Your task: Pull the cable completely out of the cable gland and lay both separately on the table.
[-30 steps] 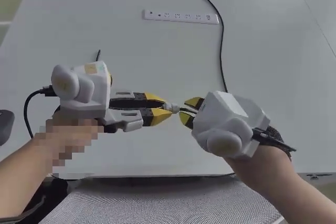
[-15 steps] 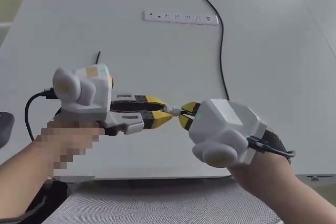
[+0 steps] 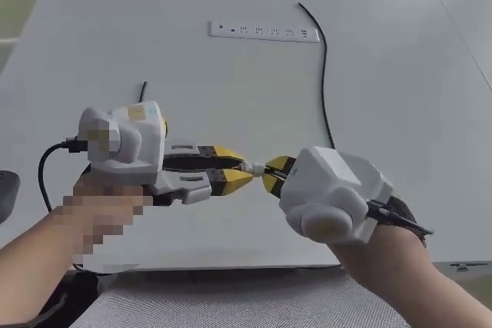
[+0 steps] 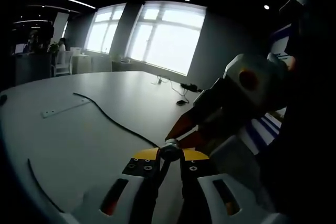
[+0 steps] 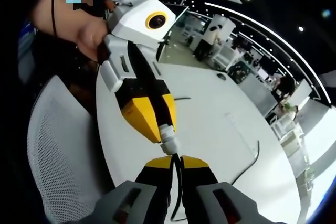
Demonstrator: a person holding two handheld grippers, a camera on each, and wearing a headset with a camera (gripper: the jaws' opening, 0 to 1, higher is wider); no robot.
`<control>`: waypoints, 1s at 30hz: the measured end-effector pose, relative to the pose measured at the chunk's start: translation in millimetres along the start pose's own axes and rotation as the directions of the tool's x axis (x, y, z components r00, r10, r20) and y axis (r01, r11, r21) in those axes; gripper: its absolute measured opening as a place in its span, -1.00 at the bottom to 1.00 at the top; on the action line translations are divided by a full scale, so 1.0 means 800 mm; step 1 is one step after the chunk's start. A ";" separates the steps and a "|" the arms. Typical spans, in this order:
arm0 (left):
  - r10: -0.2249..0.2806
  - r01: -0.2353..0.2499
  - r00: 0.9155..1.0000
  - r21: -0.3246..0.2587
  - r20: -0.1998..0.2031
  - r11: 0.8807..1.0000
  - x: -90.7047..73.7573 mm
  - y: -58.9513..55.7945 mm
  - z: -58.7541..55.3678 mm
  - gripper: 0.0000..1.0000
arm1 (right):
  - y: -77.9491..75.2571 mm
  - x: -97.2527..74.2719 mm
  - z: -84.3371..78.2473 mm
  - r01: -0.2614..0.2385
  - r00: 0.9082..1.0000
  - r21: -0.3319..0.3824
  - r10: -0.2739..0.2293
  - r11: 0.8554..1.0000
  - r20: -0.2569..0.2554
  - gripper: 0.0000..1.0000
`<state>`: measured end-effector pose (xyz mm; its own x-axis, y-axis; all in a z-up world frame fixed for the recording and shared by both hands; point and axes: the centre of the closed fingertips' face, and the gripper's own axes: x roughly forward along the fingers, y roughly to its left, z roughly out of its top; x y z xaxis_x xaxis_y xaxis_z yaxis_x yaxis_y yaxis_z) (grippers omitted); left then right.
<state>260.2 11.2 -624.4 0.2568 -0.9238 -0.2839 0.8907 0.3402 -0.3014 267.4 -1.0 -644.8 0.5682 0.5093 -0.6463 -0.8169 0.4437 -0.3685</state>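
Power strip (image 3: pixel 264 31) on white table (image 3: pixel 115 51)

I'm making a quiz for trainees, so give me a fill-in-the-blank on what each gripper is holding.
The left gripper is shut on the white ____.
The right gripper is shut on the black ____.
Far back on the table lies a white ____.
Missing: cable gland; cable; power strip.
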 end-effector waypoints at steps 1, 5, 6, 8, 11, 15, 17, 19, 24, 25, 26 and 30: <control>0.000 0.000 1.000 0.000 -0.001 1.000 0.000 0.000 0.000 -0.70 | 0.000 0.000 0.000 -0.001 1.000 0.006 0.001 1.000 0.000 -1.00; -0.001 0.001 1.000 -0.001 -0.001 1.000 0.002 0.001 0.000 -0.70 | 0.000 0.000 -0.001 -0.001 1.000 0.020 0.001 1.000 0.000 -1.00; -0.003 0.003 1.000 0.001 -0.002 1.000 0.002 0.002 0.000 -0.70 | 0.000 0.000 -0.001 -0.001 1.000 0.029 0.001 1.000 0.001 -1.00; -0.002 0.002 1.000 0.002 -0.004 1.000 0.002 0.002 -0.001 -0.70 | -0.001 0.001 -0.002 -0.002 1.000 0.044 0.002 0.999 0.001 -1.00; -0.001 0.001 1.000 0.000 -0.006 1.000 0.001 0.004 -0.002 -0.70 | -0.003 0.002 -0.009 0.000 1.000 0.070 0.001 0.998 -0.011 -1.00; -0.002 0.002 1.000 0.001 -0.012 1.000 0.002 0.004 -0.003 -0.70 | -0.002 0.004 -0.012 -0.003 1.000 0.093 0.004 0.996 -0.011 -1.00; -0.001 0.001 1.000 0.004 -0.014 1.000 0.003 0.004 -0.004 -0.70 | -0.003 0.004 -0.013 -0.001 1.000 0.124 0.002 0.992 -0.012 -1.00; -0.001 0.001 1.000 0.006 -0.016 1.000 0.004 0.004 -0.004 -0.70 | -0.003 0.005 -0.013 0.000 1.000 0.128 0.001 0.992 -0.014 -1.00; 0.001 -0.001 1.000 0.000 -0.011 1.000 0.001 0.007 -0.005 -0.70 | -0.009 0.005 -0.023 0.016 0.999 0.146 -0.011 0.989 -0.035 -1.00; 0.000 0.000 1.000 -0.003 -0.010 1.000 0.000 0.007 -0.005 -0.70 | -0.011 0.005 -0.028 0.018 0.999 0.156 -0.011 0.988 -0.045 -1.00; -0.001 0.001 1.000 -0.003 -0.010 1.000 0.000 0.007 -0.005 -0.70 | -0.011 0.006 -0.031 0.019 0.999 0.158 -0.011 0.987 -0.049 -1.00; -0.002 0.002 1.000 -0.008 -0.003 1.000 -0.001 0.006 -0.003 -0.70 | -0.016 0.007 -0.046 0.030 0.997 0.204 -0.016 0.978 -0.073 -1.00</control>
<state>263.6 13.7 -627.8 0.2542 -0.9240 -0.2857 0.8882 0.3400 -0.3091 277.2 -31.0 -668.5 0.5723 0.4471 -0.6874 -0.7618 0.6001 -0.2440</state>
